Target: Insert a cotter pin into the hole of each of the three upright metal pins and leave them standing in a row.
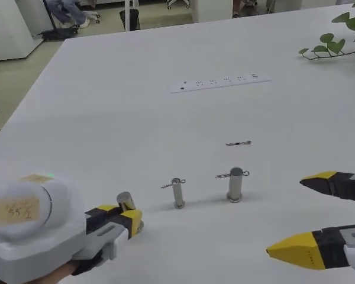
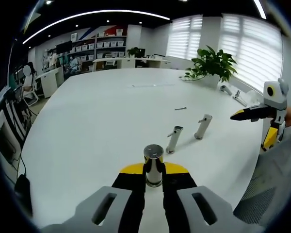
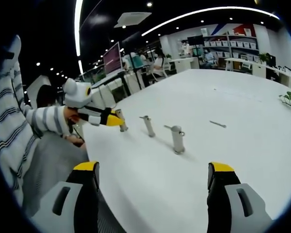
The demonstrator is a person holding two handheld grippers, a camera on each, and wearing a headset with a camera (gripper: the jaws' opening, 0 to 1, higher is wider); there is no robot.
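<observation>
Gripping the 3rd metal pin (image 2: 153,154), the left gripper (image 2: 153,171) may tip it if jerked; right gripper (image 3: 153,167) jaws wide open.

Large white worktable (image 1: 118,106) carrying a white power strip (image 1: 220,81), with a leafy potted plant (image 2: 212,63) near its far edge. Windows with slatted blinds (image 2: 203,36) line one wall, and shelving with boxes (image 2: 106,44) stands against another. Dark ceiling with long light strips (image 3: 78,24); pale floor (image 1: 12,74) beyond the table.
</observation>
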